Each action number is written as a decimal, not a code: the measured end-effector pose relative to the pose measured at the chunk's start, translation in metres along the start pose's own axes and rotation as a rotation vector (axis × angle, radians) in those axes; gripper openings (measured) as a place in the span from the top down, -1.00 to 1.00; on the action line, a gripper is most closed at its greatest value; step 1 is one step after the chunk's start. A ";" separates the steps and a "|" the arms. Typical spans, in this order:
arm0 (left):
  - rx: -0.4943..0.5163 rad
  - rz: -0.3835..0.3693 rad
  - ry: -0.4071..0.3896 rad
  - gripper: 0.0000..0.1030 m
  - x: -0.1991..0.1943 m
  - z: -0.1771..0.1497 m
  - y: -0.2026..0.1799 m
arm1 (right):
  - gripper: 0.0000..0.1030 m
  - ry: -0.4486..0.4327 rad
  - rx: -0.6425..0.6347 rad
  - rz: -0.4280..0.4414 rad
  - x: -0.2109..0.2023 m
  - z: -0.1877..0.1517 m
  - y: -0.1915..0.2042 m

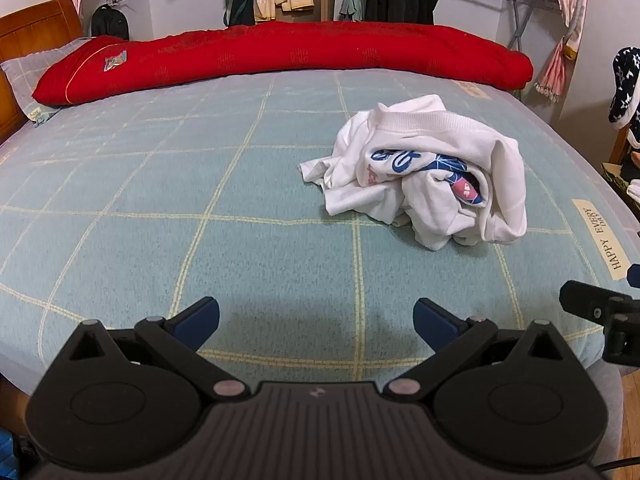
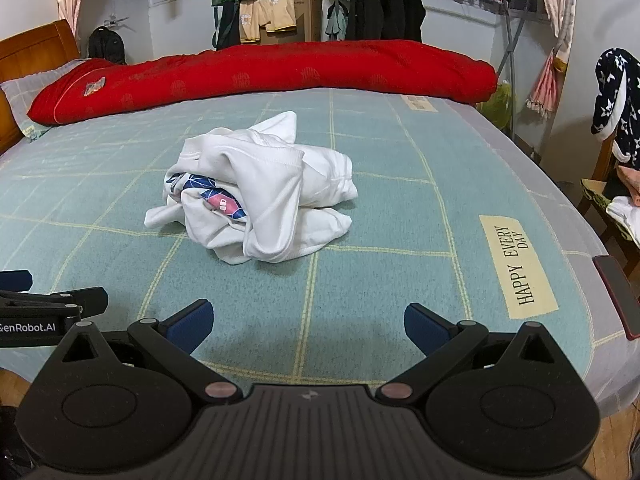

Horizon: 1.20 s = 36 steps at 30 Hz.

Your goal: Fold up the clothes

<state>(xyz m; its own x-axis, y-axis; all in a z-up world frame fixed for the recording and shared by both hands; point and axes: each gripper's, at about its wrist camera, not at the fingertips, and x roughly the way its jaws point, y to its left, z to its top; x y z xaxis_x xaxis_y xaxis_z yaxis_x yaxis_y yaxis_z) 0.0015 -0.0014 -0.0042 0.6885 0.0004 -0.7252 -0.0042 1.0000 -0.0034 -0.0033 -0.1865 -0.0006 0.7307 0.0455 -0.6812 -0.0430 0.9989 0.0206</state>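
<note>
Two black hand-held grippers are seen low at the near edge of the bed, side by side. The left gripper [image 1: 316, 316] has its blue-padded fingers [image 1: 200, 318] spread wide with nothing between them; the right gripper [image 2: 309, 318] is likewise spread wide and empty. Neither is in contact with cloth.

Beyond them lies the teal checked bed sheet with pale yellow lines [image 1: 160, 208], bare in the near part. A cream label printed "HAPPY EVERY DAY" [image 2: 516, 266] is noted near the right edge of the bed.

Further in, near the middle of the bed and well apart from both grippers, the crumpled white sweatshirt with a blue and pink print [image 2: 256, 188] is found bunched in a heap, its ribbed hem uppermost in the left view. No fold is judged to have been begun.

At the far side a long red quilt rolled along the bed [image 1: 280, 58] is recorded, with dark jackets hanging [image 2: 384, 4] behind it.

Risks: because the layers are tangled, several may be pinched together, so that the garment lifts as a lump instead of opening. The sheet beneath may also be caught if the fingers are pressed in too low.
</note>
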 end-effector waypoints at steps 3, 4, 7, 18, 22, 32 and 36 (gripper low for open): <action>0.000 0.002 -0.002 -0.99 0.000 0.000 0.000 | -1.00 -0.001 0.000 0.000 0.000 0.000 0.000; 0.000 0.001 -0.003 -0.99 -0.001 0.000 0.000 | -1.00 -0.002 0.001 0.000 0.000 0.000 0.000; 0.001 0.001 -0.003 -0.99 -0.001 -0.001 -0.001 | -1.00 -0.003 0.004 0.000 -0.001 0.000 -0.001; 0.002 0.001 -0.003 -0.99 -0.002 0.000 -0.001 | -1.00 -0.004 0.004 0.000 -0.001 0.000 -0.002; 0.000 0.000 -0.002 -0.99 -0.001 0.000 0.000 | -1.00 -0.005 0.003 0.000 -0.001 0.000 -0.002; 0.002 0.001 -0.001 -0.99 0.003 0.004 0.000 | -1.00 0.002 0.003 -0.001 0.005 0.003 -0.003; -0.002 0.005 0.003 -0.99 0.009 0.006 0.001 | -1.00 -0.001 0.001 -0.003 0.011 0.006 -0.004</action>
<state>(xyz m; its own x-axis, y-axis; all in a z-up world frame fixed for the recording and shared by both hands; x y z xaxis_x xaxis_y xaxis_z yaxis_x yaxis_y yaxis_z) 0.0119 -0.0002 -0.0060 0.6864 0.0058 -0.7272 -0.0096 1.0000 -0.0010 0.0088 -0.1897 -0.0038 0.7313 0.0425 -0.6807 -0.0399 0.9990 0.0195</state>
